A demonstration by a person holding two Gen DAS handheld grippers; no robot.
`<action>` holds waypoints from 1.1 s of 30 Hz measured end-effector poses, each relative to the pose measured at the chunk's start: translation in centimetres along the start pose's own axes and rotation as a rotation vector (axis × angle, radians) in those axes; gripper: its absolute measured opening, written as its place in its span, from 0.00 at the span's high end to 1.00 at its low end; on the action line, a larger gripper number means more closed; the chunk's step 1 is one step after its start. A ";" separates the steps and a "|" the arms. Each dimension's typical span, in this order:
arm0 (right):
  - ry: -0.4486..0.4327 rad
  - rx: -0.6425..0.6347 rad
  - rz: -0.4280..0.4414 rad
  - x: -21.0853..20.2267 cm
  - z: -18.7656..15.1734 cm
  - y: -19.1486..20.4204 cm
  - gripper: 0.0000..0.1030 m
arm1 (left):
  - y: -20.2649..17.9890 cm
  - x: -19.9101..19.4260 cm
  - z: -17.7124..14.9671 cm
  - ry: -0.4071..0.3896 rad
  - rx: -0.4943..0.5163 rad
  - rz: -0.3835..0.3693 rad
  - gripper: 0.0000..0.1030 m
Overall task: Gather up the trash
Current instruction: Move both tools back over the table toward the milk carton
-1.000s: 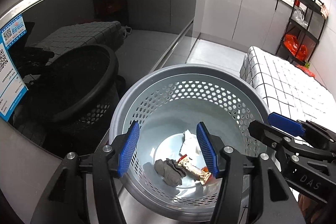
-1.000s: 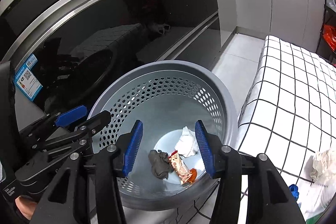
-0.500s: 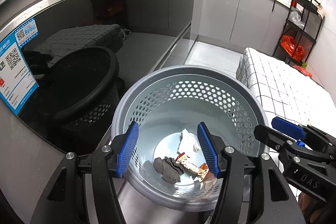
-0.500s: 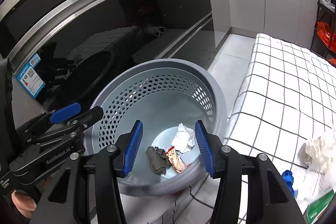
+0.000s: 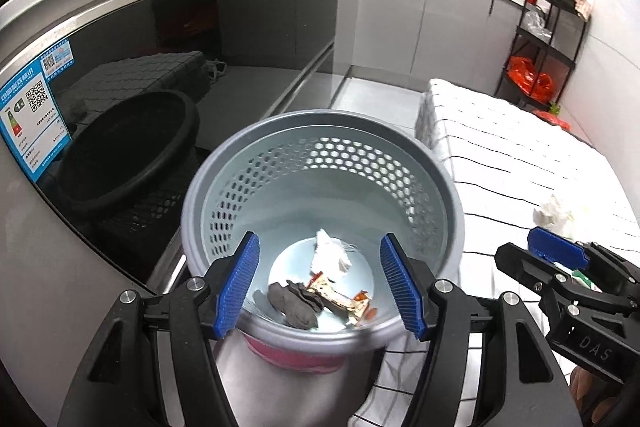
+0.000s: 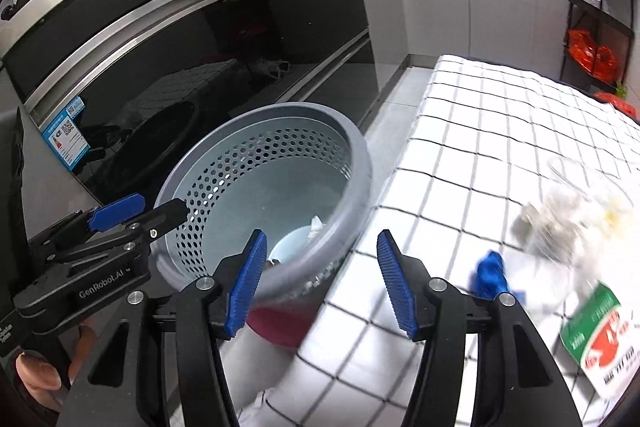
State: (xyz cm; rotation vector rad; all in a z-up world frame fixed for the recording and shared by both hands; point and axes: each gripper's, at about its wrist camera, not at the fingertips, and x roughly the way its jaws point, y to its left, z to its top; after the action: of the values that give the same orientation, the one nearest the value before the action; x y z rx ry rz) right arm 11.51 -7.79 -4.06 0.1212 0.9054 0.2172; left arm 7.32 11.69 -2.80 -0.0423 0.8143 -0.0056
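Between pickups: we held both the left gripper and right gripper wide, empty. Basket beside table; crumpled tissue on the cloth likely next, needing a rightward reach.

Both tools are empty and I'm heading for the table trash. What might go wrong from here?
1. The bin sits against the table edge; a right tool swing may knock it.
2. The crumpled tissue is loose and light, so it may slip out.
3. The blue scrap is small and easily missed.
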 end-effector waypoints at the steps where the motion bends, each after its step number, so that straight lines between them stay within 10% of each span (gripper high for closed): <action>1: -0.004 0.006 -0.008 -0.3 -0.2 -0.2 0.46 | -0.3 -0.2 -0.2 -0.001 0.004 -0.008 0.37; 33: -0.086 0.266 -0.301 -12.7 -11.2 -14.8 0.38 | -12.7 -2.6 -4.8 0.051 0.182 -0.194 0.29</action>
State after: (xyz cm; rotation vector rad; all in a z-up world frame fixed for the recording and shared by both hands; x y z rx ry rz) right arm -2.91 -25.03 -4.10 0.2359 0.8517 -0.1885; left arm 2.20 -1.14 -3.63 0.0515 0.8556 -0.2647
